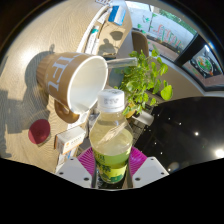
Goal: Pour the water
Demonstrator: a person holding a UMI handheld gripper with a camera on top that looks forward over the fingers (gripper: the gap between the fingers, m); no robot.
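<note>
A clear plastic bottle (110,140) of yellow-green liquid with a white cap sits between my fingers, and my gripper (112,165) is shut on it. The magenta pads (88,160) press on both sides of its lower body. The whole view is tilted. Just beyond the bottle's cap is a brown mug (72,82) with a white inside, its mouth facing the bottle's top. The mug's inside looks empty. I see no liquid flowing.
A small dark red lid (39,130) lies on the light table to the left of the bottle. A green leafy plant (145,80) stands to the right of the mug. A dark surface (190,125) lies further right. Chairs show beyond.
</note>
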